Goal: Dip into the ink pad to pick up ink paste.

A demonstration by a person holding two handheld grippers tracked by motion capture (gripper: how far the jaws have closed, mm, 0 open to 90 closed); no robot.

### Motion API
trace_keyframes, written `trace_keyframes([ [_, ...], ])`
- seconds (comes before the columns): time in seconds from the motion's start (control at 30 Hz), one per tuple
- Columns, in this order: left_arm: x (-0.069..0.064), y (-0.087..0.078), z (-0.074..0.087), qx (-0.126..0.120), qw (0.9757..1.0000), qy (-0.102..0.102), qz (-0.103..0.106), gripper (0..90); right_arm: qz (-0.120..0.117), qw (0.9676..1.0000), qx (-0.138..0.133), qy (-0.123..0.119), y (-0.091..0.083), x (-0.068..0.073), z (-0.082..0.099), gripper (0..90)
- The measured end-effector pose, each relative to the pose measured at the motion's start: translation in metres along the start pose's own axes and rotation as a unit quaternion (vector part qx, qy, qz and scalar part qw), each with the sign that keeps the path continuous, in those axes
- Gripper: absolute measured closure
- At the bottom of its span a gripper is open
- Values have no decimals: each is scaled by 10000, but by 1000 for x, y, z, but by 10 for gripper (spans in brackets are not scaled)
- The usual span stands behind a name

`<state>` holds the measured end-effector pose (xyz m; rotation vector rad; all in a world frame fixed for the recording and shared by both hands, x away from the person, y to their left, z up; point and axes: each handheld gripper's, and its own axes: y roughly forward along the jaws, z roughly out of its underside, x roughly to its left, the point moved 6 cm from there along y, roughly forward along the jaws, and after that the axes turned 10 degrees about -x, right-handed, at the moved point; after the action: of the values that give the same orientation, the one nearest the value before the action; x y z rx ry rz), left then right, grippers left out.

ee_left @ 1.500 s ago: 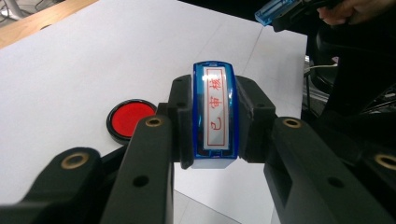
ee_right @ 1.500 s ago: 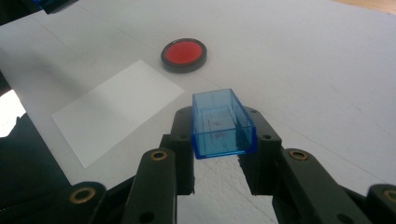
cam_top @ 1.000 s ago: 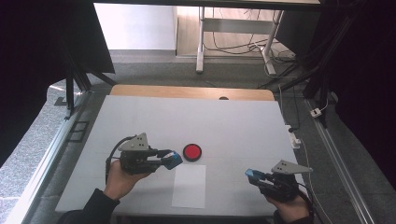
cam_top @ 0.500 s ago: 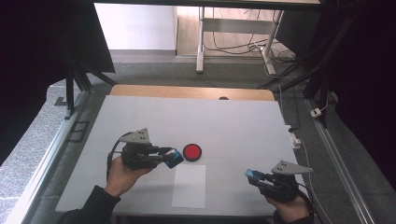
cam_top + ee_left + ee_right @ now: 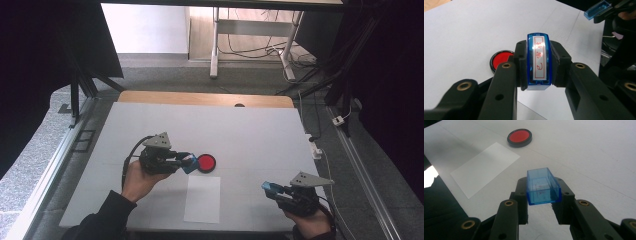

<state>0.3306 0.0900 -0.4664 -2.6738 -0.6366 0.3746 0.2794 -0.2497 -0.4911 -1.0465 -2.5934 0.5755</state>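
Table: ink pad, paper sheet.

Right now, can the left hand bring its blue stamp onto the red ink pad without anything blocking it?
Probably yes. The left gripper holds the blue stamp right beside the red ink pad, with bare table between them; the paper sheet lies nearer the person.

Grey floor, wood desk edge, cables.

Around your work surface
You have a white table with a wooden strip along its far edge, and cables on the floor beyond.
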Motion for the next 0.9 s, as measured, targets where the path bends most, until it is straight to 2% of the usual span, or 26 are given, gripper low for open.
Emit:
trace_keyframes([
  [0.07,2,3,-1,34,10000,53,-56,704,0,10000,5,1,0,0,0,684],
  [0.47,20,28,-4,137,9997,38,-222,704,10,10000,37,-4,0,0,0,684],
  [0.9,34,61,3,430,9983,3,-394,704,-22,10000,47,9,1,0,0,684],
])
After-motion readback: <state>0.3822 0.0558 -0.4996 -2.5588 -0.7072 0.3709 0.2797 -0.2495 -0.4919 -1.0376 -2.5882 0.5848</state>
